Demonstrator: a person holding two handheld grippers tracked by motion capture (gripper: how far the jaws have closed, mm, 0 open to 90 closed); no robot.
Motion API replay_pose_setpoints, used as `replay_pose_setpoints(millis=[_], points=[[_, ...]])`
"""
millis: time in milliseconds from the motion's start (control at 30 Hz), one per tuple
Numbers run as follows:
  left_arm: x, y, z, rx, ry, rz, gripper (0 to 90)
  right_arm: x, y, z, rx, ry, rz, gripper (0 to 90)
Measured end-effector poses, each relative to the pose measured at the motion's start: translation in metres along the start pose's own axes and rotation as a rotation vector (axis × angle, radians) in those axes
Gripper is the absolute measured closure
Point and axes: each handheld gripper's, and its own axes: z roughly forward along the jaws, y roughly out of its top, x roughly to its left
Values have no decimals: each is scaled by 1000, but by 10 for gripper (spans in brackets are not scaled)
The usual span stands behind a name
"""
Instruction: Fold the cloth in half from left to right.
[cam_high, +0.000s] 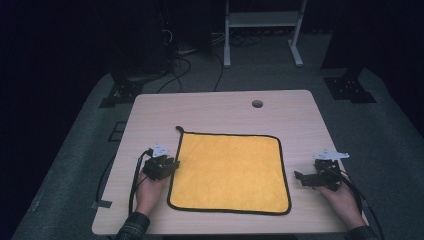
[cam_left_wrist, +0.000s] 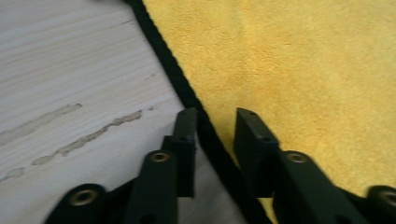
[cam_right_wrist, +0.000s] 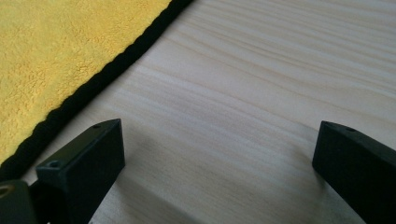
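Observation:
A yellow cloth (cam_high: 230, 170) with a black hem lies flat and square on the pale wooden table (cam_high: 225, 107). My left gripper (cam_high: 172, 162) is at the cloth's left edge. In the left gripper view its jaws (cam_left_wrist: 215, 116) stand a narrow gap apart, astride the black hem (cam_left_wrist: 177, 79), one jaw over bare wood and one over the yellow cloth (cam_left_wrist: 303, 70). A sliver of yellow shows between hem and jaw, so the pads do not press. My right gripper (cam_high: 301, 178) rests on bare wood just right of the cloth, jaws (cam_right_wrist: 219, 126) wide apart, the cloth's edge (cam_right_wrist: 46, 56) to their left.
A small hanging loop (cam_high: 178, 129) sticks out at the cloth's far left corner. A round hole (cam_high: 257, 104) sits near the table's far edge. A white frame (cam_high: 262, 30) and black stands (cam_high: 350, 87) are on the floor beyond the table.

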Motion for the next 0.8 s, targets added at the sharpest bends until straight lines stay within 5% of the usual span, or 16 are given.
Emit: replay_pose_setpoints(millis=[133, 367, 567, 800], points=[[-1, 1, 1, 5, -31, -28, 840, 0, 0, 0, 0, 0, 0, 15], [4, 0, 1, -2, -65, -54, 861, 0, 0, 0, 1, 3, -2, 15], [14, 0, -7, -98, -173, -139, 859, 0, -1, -1, 0, 8, -6, 15], [9, 7, -15, -170, -261, -139, 857, 0, -1, -1, 0, 8, -7, 15]])
